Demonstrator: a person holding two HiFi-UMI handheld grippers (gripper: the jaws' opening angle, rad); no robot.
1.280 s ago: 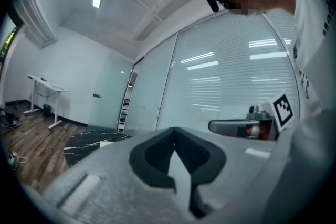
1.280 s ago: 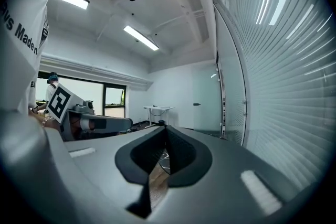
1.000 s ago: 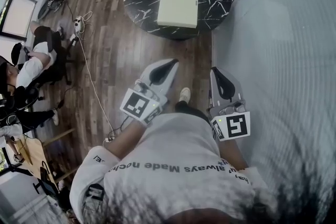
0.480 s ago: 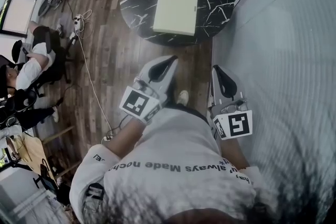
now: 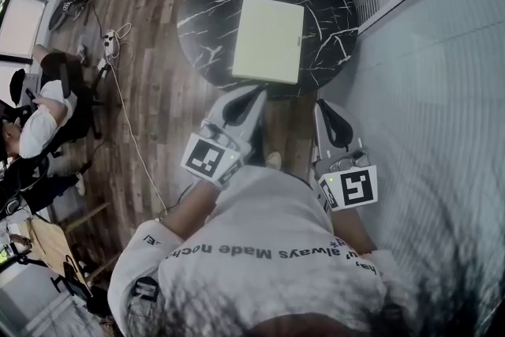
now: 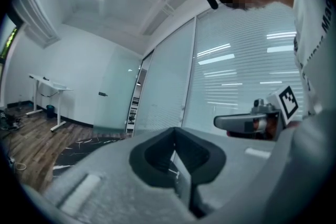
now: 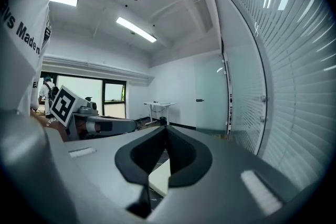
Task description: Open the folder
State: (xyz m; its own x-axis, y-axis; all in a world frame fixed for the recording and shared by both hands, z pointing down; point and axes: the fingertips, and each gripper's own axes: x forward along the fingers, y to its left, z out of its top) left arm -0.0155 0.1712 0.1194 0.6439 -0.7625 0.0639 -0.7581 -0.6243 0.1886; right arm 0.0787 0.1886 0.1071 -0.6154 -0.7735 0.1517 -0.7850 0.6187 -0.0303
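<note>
A pale yellow-green folder (image 5: 268,41) lies closed and flat on a round black marble table (image 5: 207,4) in the head view. Both grippers hover short of the table's near edge, pointing at it. My left gripper (image 5: 258,94) is shut with nothing in it, just below the folder's near left corner. My right gripper (image 5: 323,106) is also shut and empty, off the folder's near right corner. In the right gripper view a pale sliver of the folder (image 7: 160,176) shows through the hole behind the closed jaws (image 7: 166,128). The left gripper view shows its closed jaws (image 6: 175,129) and the dark table (image 6: 79,147).
A glass wall with blinds (image 5: 426,75) runs close along the right. A cable and power strip (image 5: 113,35) lie on the wooden floor at left. People sit on chairs (image 5: 47,102) at the far left. A white desk (image 6: 46,81) stands at the back.
The table and folder have drawn nearer and lower in the head view as both grippers travelled forward towards them. Both grippers stayed shut.
</note>
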